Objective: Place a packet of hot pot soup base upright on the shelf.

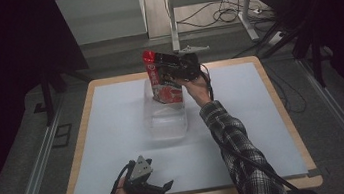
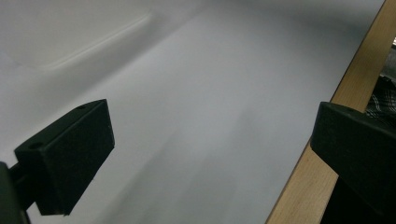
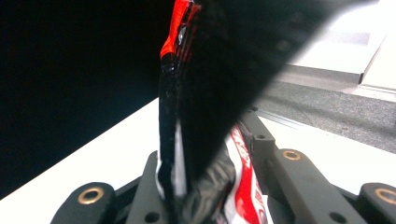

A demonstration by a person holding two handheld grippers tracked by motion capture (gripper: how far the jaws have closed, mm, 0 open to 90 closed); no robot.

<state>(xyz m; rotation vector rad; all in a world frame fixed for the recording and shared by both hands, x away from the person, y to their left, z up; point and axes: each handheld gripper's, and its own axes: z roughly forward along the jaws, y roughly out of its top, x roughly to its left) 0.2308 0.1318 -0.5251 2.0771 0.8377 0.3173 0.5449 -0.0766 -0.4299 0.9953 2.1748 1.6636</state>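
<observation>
Right gripper (image 1: 187, 66) clamping a red snack pouch (image 1: 162, 80) over a clear bin.

Its jaws are pinching tight on the pouch (image 3: 187, 107), holding it upright above the far end of the clear plastic container (image 1: 168, 122) sitting mid-table. Left gripper (image 1: 164, 186) is resting near the front edge of the white table (image 1: 245, 132), jaws spread wide, gripping nothing, well apart from the container. In the left gripper view it's looking across the bare tabletop (image 2: 210, 116).

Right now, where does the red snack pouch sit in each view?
High view: red snack pouch upper centre, clamped by the right hand-held gripper over a clear container.
Left gripper view: not in it.
Right gripper view: centre, edge-on.
Shared landmark: the white table surface.
</observation>
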